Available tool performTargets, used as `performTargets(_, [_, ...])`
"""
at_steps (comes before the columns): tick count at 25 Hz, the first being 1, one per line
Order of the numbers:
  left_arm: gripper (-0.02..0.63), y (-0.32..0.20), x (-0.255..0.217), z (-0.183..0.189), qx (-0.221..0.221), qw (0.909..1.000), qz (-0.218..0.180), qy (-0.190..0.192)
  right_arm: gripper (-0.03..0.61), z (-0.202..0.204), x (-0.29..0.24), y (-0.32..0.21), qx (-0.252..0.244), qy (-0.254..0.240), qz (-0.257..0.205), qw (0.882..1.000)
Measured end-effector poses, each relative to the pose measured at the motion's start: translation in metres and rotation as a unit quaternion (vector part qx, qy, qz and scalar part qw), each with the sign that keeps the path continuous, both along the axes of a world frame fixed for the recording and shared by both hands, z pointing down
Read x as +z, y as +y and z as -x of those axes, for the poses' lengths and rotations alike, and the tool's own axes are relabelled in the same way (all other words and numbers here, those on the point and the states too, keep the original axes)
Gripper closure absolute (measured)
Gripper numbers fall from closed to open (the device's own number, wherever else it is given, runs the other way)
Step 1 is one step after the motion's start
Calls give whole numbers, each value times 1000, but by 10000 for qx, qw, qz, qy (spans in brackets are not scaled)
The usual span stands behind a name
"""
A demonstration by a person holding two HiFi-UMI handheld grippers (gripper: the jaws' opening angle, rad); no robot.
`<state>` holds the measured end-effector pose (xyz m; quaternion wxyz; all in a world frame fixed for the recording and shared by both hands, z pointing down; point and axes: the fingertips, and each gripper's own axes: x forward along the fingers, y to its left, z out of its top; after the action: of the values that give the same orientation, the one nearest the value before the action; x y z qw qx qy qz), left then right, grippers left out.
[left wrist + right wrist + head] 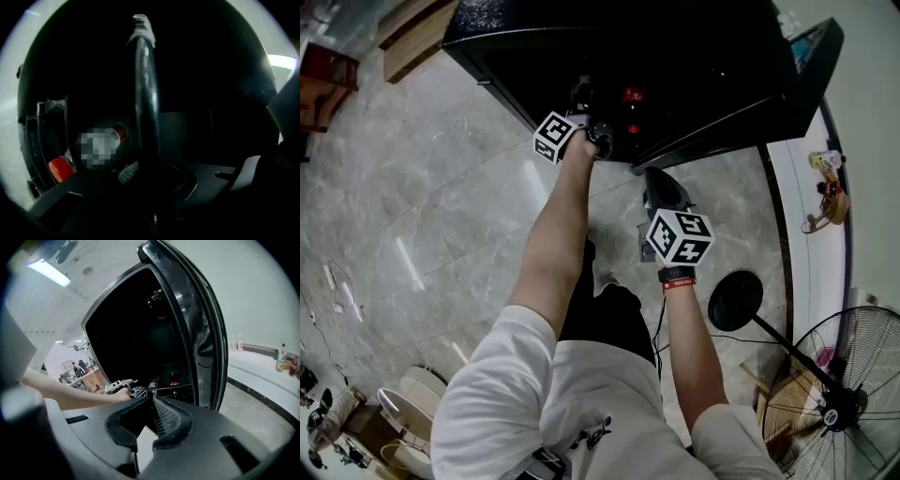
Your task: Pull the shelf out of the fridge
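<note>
The black fridge stands open at the top of the head view, its inside dark. My left gripper reaches into it at arm's length. In the left gripper view the shelf's dark front rail runs straight up from between the jaws, and the ribbed pad lies against it, so the gripper is shut on the rail. Bottles with red caps lie behind the rail. My right gripper hangs back over the floor outside the fridge, jaws drawn together with nothing between them.
The fridge door swings out to the right, close beside the right gripper. A standing fan and its round base stand on the marble floor at lower right. Small bottles sit on a white ledge at the right.
</note>
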<state>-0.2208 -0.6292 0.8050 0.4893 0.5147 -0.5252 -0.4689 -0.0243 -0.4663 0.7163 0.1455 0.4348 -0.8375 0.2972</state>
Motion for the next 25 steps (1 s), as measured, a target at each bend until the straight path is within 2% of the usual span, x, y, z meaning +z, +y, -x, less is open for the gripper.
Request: performTargets(25, [566,51,-4,-11,26,9996,87,267,551,-7,-28,26,179,-164,28,9997])
